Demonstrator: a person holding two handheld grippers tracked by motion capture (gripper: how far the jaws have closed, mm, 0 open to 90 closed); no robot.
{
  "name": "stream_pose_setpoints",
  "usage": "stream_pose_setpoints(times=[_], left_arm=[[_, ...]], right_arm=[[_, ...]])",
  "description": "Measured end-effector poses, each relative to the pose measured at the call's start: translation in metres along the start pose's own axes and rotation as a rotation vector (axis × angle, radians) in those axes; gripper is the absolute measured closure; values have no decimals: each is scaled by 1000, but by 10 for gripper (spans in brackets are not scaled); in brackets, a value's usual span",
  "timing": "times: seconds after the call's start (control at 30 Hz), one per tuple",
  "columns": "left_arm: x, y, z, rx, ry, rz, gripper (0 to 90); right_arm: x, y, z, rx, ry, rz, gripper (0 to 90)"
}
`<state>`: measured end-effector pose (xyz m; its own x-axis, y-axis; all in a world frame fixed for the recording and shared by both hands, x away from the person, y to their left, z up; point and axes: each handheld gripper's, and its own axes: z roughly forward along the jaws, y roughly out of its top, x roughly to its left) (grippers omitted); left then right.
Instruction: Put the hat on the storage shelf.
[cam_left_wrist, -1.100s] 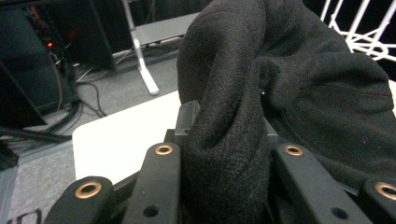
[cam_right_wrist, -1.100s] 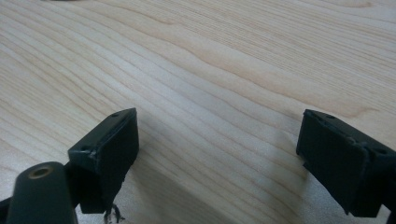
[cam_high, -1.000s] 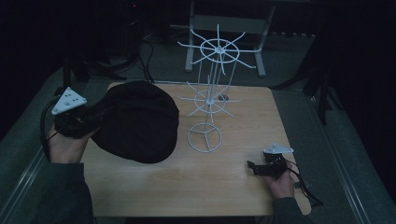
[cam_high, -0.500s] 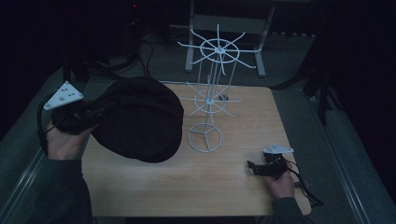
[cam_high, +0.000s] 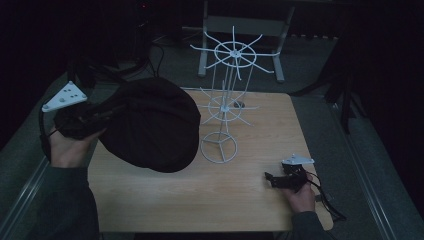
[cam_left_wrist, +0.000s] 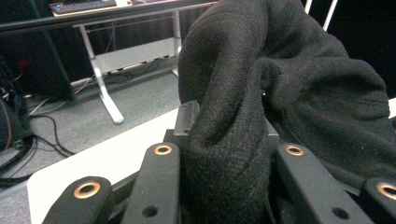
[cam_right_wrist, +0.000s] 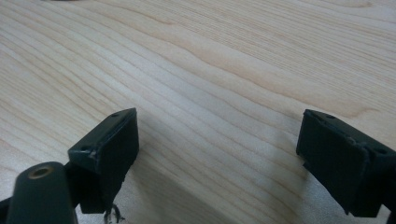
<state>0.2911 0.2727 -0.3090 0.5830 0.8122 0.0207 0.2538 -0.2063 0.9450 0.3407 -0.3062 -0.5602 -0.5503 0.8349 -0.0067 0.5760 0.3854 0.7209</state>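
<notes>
A black knitted hat (cam_high: 150, 125) hangs in the air over the left part of the wooden table (cam_high: 250, 200). My left gripper (cam_high: 97, 117) is shut on a fold of its edge; in the left gripper view the thick black knit (cam_left_wrist: 233, 121) is bunched between the jaws. A white wire stand (cam_high: 222, 105) with spoked arms rises at the table's middle, just right of the hat. My right gripper (cam_high: 272, 179) rests low at the table's front right, open, its jaws wide apart over bare wood (cam_right_wrist: 219, 93) with nothing between them.
A grey metal table frame (cam_high: 240, 30) stands on the carpet behind the table. Cables (cam_high: 150, 55) lie on the floor at the back left. A cable (cam_high: 327, 200) trails from the right gripper toward the table's front right corner.
My left gripper has lifted the hat higher and carried it a little to the right, toward the wire stand. The right gripper has stayed put.
</notes>
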Motion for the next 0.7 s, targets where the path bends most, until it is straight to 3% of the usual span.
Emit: stream_pose_setpoints(times=[0.37,0.7], left_arm=[[2,7,1,-25,-38,-4,723],[-1,16,0,-42,-59,18,722]], right_arm=[[0,0,0,0,0,0,128],[0,0,0,0,0,0,128]])
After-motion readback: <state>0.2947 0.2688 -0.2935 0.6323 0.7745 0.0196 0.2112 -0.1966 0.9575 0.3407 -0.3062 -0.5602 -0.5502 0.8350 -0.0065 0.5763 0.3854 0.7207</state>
